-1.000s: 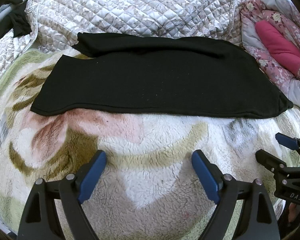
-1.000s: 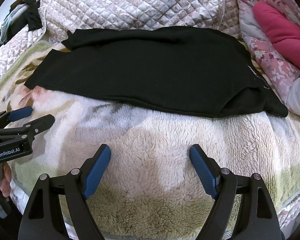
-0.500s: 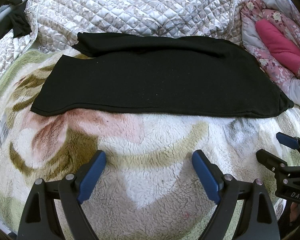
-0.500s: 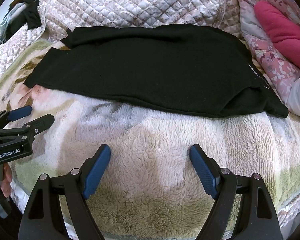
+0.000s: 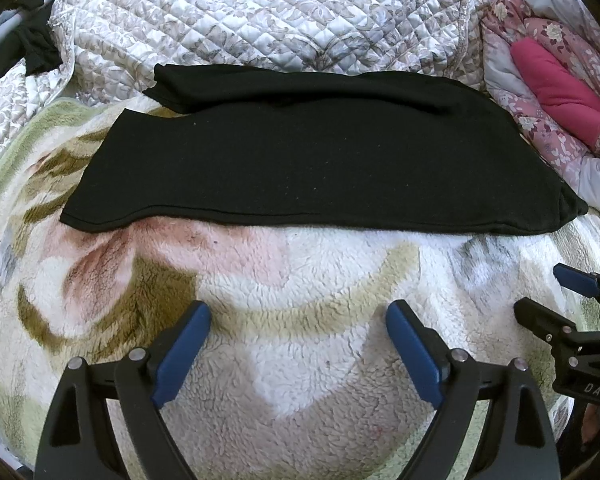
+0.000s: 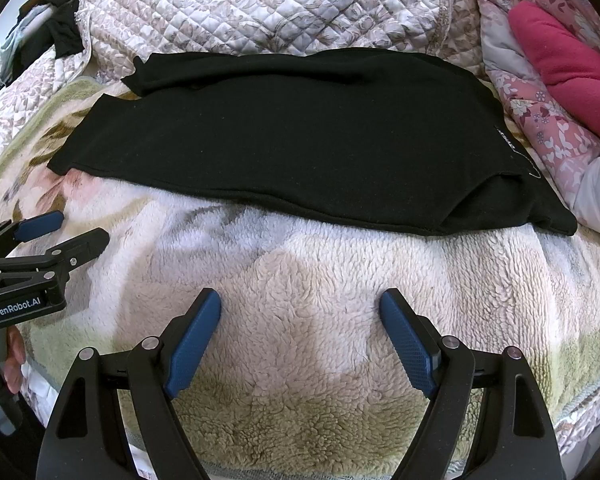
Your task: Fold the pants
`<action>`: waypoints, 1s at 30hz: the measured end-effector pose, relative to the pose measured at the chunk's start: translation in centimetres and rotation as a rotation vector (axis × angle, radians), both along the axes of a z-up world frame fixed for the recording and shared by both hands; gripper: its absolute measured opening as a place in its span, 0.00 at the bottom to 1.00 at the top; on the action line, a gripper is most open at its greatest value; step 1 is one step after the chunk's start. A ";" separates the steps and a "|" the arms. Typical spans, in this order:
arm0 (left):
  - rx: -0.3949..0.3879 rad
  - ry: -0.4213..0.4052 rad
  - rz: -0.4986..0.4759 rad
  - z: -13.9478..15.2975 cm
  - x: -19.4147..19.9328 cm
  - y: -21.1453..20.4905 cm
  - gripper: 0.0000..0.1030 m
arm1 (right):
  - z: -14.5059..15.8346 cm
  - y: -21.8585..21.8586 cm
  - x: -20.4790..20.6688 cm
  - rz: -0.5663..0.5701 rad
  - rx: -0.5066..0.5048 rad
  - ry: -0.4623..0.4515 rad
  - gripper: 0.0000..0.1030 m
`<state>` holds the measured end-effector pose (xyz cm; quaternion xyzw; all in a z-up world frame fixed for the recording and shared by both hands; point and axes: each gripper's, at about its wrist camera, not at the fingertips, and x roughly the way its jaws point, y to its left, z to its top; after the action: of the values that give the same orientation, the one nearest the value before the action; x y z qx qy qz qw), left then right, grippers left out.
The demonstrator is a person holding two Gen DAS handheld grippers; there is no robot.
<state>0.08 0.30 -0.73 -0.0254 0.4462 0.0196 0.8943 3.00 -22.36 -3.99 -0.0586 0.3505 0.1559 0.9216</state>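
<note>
The black pants (image 5: 312,160) lie flat across the fleece floral blanket (image 5: 300,280) on the bed, one leg over the other. Left tongs (image 5: 298,320) and right tongs (image 6: 300,310) hover just short of them, both spread wide, empty.

You've got loads of open room in front: the whole strip of fleece blanket (image 5: 300,280) between your grippers and the near edge of the black pants (image 5: 300,160) is bare, nothing sticking up. The left gripper (image 5: 298,312) and right gripper (image 6: 300,300) both hang over it with jaws wide apart, side by side but not touching, so watch each other more than anything. Far side is tight: the quilted cover (image 5: 280,20) bunches up right against the pants' back edge. On your right, the floral pink bedding (image 6: 540,120) with the pink roll (image 6: 560,64) crowds the pants' right end, touching or nearly.
</note>
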 end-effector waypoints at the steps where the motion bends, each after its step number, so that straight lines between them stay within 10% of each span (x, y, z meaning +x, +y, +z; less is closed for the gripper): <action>1: 0.001 0.001 0.000 0.0 0.0 0.0 0.89 | 0.0 0.0 0.0 0.001 -0.001 0.000 0.79; 30: 0.006 0.001 -0.001 -0.3 -0.2 0.0 0.91 | -0.1 0.0 0.1 0.000 0.001 0.012 0.80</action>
<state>-0.12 0.31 -1.07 -0.0223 0.4466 0.0204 0.8942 3.14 -22.37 -4.04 -0.0573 0.3558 0.1565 0.9196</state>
